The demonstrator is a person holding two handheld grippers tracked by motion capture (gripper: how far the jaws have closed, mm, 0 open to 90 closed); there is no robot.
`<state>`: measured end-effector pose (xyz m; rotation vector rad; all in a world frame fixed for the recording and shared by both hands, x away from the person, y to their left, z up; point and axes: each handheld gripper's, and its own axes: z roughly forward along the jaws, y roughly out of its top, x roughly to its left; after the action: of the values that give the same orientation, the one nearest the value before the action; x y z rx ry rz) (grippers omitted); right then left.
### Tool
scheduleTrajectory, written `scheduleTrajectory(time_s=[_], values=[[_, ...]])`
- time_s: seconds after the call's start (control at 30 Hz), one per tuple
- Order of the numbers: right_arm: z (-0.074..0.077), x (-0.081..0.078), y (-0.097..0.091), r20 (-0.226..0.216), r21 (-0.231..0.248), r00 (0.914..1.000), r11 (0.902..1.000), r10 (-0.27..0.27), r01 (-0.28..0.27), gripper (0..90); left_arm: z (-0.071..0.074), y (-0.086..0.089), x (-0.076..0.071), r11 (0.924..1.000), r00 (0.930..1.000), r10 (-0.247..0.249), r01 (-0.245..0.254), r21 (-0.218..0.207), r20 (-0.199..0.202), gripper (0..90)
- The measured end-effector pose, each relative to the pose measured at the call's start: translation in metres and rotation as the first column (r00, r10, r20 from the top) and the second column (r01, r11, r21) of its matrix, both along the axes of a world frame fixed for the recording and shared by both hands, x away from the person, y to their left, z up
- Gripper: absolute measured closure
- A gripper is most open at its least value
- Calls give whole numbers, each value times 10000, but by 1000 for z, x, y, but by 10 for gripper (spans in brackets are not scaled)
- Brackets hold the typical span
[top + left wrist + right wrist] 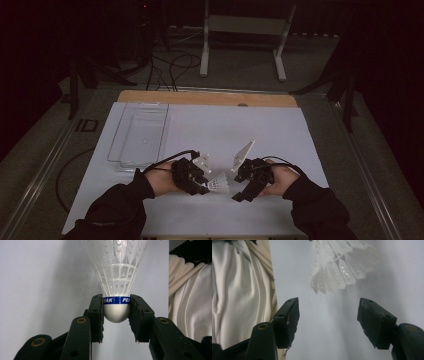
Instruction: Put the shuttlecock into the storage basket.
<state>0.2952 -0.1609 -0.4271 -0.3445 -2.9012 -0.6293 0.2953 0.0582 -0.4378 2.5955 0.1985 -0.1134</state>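
In the high view, a person in dark sleeves holds both tools low over a white table sheet (210,125). The left gripper (202,186) points toward the middle of the sheet and carries a white plastic shuttlecock (219,183) at its tip, the skirt fanning out toward the right gripper (239,190), which sits just beside the skirt without touching it. A clear plastic tray (140,134) lies on the sheet's far left part, well apart from both hands, and a white frame stand (245,30) is on the floor beyond the table. In the left gripper view, the left gripper (116,312) is clamped on the shuttlecock (116,277): its two black jaws press on either side of the rounded white cork base, right at the blue printed band, with the ribbed skirt rising straight away from the jaws over the white sheet (37,290). A cream cloth (190,302) lies at that view's right edge. In the right gripper view, the right gripper (328,317) has its jaws standing wide apart with nothing between them; the skirt's feathered rim (337,267) hangs ahead of the jaws, clear of both pads, and the cream cloth (239,290) lies along the left side.
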Motion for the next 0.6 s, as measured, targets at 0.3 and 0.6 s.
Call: scheduleTrajectory(time_s=[0.3, 0.6], values=[[-8, 0, -5, 160, -28, 9994, 9995, -310, 310, 149, 7, 13, 5, 9995, 9996, 271, -271, 129, 29, 659], [-14, -3, -13, 737, -5, 9950, 9977, -672, 675, 111, 14, 26, 12, 9984, 9984, 568, -567, 81, -55, 659]])
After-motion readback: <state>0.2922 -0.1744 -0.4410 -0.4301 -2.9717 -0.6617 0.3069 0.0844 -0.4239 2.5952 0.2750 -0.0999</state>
